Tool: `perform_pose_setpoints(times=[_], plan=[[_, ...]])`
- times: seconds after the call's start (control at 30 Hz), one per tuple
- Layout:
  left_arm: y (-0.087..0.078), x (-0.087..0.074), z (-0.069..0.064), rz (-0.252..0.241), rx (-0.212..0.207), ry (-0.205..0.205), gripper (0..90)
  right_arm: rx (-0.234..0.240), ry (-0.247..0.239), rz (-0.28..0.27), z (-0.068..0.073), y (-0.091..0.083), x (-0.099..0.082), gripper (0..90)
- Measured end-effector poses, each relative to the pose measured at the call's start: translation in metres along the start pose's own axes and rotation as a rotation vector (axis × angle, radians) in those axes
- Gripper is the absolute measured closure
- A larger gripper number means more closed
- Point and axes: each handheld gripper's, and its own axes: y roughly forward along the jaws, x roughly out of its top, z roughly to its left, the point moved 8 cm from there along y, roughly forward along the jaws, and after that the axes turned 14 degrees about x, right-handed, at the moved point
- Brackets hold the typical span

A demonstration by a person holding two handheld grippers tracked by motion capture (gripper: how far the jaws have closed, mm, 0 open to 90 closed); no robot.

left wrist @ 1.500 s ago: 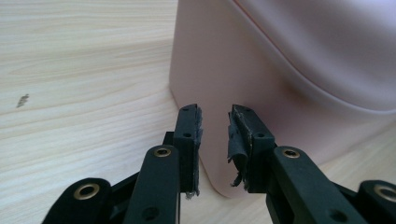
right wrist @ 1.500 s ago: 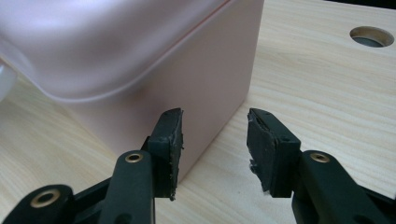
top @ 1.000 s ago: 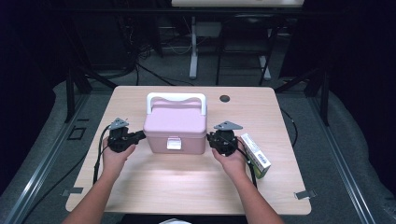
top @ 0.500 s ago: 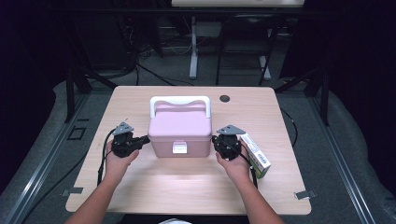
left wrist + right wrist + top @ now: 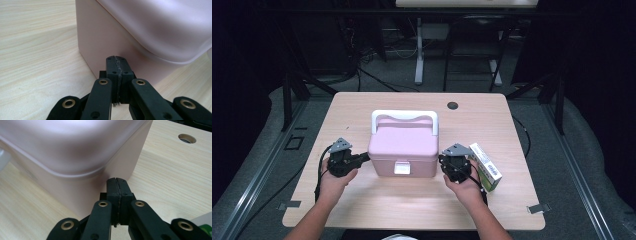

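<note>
Wooden table (image 5: pixel 362 210): pink box (image 5: pixel 404 150) centred, carton (image 5: pixel 485 167) beside right gripper (image 5: pixel 455 161).

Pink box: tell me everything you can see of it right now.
The pink box looks like smooth matte plastic, with rounded corners, a closed lid, a pale front latch and a white handle folded toward the back. It sits upright mid-table. The shut left tool and shut right tool flank its lower sides, tips against or nearly against its walls.

Box (image 5: pixel 403 147) mid-table (image 5: pixel 362 210), left gripper (image 5: pixel 362 159) at its left side, right gripper (image 5: pixel 447 161) at its right, carton (image 5: pixel 485 167) beyond
</note>
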Motion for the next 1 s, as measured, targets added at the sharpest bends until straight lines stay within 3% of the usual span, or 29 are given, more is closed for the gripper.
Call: perform_pose_setpoints(times=[0.47,1.0], plan=[[-0.023,-0.016,-0.015,0.014,-0.028,0.046,89.9,0.025,0.001,0.004,0.015,-0.019,-0.015,90.0],[-0.042,-0.029,-0.03,0.017,-0.054,0.064,89.9,0.052,-0.006,0.022,0.035,-0.042,-0.032,89.9]])
